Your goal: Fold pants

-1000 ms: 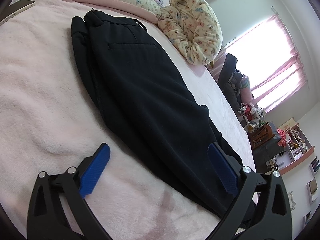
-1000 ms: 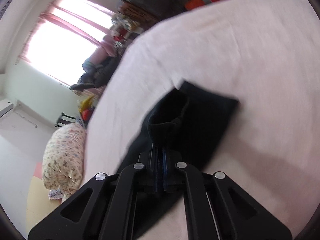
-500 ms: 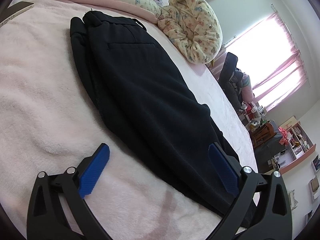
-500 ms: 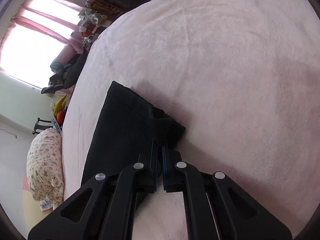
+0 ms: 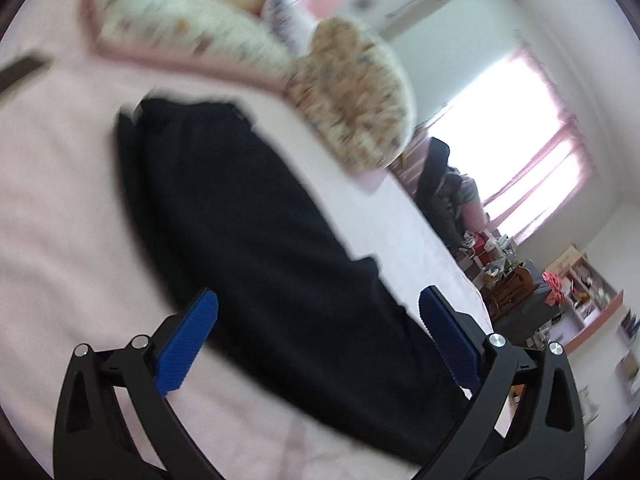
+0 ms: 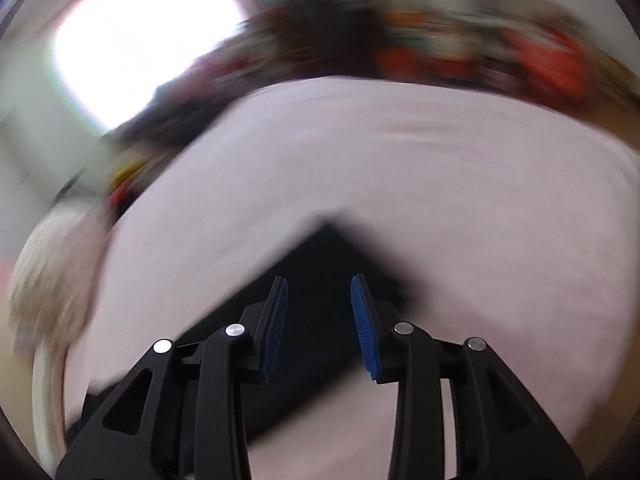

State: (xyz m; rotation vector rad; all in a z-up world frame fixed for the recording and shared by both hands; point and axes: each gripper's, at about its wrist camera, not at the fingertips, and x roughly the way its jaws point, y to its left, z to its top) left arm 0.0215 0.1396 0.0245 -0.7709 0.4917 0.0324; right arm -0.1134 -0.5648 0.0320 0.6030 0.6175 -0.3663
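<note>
Black pants (image 5: 256,216) flat on pink bed (image 5: 60,200); both views blurred.
Left gripper (image 5: 318,312) spread wide over pants; right gripper (image 6: 319,292) parted, holding nothing.

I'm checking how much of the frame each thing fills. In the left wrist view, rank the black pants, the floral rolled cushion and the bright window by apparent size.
1. Black pants, by far the largest.
2. Floral rolled cushion and bright pink-curtained window look about alike; the window is much farther off, so I won't rank them.
</note>
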